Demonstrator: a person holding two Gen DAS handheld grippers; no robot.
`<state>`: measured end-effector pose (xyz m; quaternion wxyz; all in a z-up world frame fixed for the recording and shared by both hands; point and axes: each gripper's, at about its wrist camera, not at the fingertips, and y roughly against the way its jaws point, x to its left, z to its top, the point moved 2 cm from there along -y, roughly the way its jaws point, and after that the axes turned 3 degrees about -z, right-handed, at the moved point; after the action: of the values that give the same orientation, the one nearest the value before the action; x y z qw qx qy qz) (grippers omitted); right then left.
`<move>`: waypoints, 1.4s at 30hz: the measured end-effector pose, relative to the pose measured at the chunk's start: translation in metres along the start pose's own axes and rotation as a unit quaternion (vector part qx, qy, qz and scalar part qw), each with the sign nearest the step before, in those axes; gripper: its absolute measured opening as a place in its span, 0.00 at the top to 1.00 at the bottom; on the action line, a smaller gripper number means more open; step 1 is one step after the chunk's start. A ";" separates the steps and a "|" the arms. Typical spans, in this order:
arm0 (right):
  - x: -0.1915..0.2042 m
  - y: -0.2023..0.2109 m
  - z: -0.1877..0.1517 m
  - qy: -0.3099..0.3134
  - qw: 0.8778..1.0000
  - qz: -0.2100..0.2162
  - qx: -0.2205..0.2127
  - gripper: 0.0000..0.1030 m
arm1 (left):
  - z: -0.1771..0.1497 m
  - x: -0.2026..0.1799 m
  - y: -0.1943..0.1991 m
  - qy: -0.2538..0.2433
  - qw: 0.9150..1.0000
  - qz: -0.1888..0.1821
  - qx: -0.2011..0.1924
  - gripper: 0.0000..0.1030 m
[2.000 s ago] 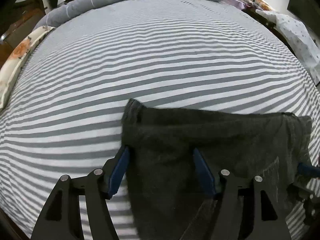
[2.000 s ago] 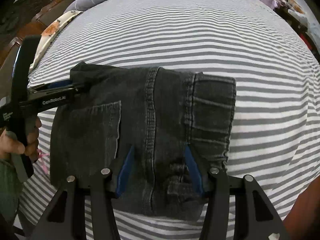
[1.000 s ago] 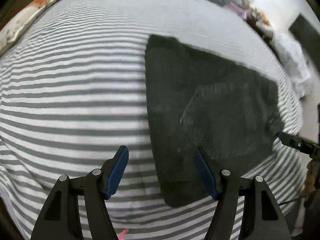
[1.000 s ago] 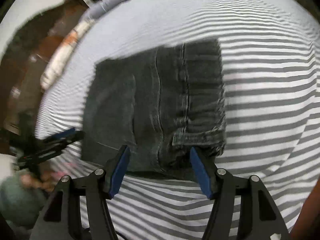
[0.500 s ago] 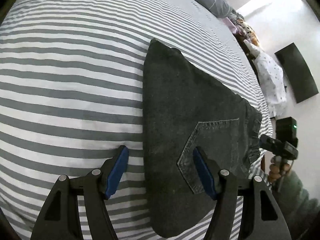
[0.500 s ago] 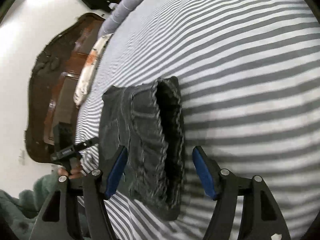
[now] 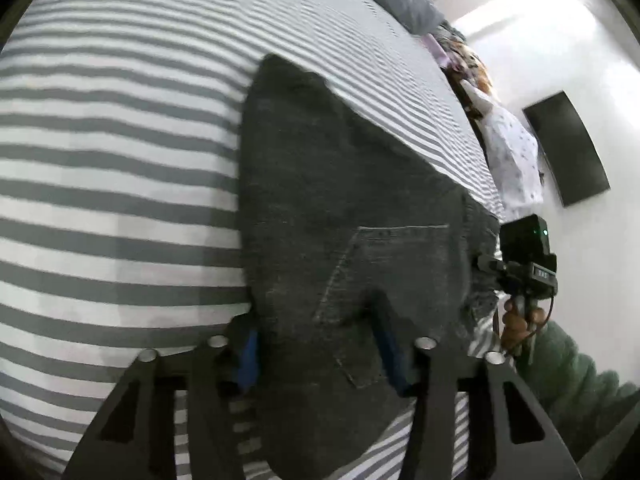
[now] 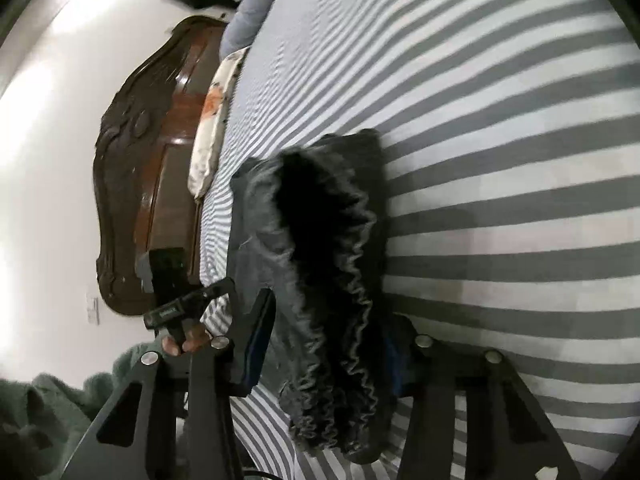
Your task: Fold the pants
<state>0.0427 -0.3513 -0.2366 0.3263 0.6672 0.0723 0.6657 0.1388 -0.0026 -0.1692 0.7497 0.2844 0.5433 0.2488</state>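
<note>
The left gripper [image 7: 320, 350] has its jaws spread wide, straddling the near end of the folded pants [image 7: 340, 200] without pinching them. The right gripper [image 8: 326, 344] also stands wide open, its jaws either side of the bundle's near edge. The pants lie on the striped bed [image 7: 120, 160], dark grey denim folded into a compact stack. Only the left view shows the flat top face with a stitched back pocket; only the right view shows the layered, wavy edges of the stack [image 8: 340, 280] and the wooden headboard [image 8: 132, 184] at far left.
</note>
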 end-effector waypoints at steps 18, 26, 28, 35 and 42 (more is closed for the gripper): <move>0.026 -0.006 -0.003 0.008 0.996 -0.080 -0.036 0.73 | 0.000 -0.033 -0.007 -0.055 0.993 0.104 -0.015 0.65; 0.076 0.002 -0.010 0.032 0.987 -0.147 -0.065 0.78 | -0.003 -0.056 0.017 -0.069 0.992 0.099 -0.045 0.86; 0.088 0.003 -0.009 0.034 0.986 -0.147 -0.067 0.79 | -0.001 -0.064 0.025 -0.073 0.992 0.089 -0.053 0.86; 0.126 -0.003 0.017 0.056 0.985 -0.147 -0.073 0.79 | 0.022 -0.068 0.060 -0.084 0.988 0.087 -0.094 0.87; 0.151 -0.043 0.076 0.066 0.987 -0.132 -0.066 0.79 | 0.078 -0.036 0.083 -0.075 0.982 0.125 -0.119 0.87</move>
<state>0.1439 -0.2633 -0.1245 0.4491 0.5835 0.1372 0.6625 0.1979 0.0199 -0.0684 0.7799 0.2768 0.4116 0.3817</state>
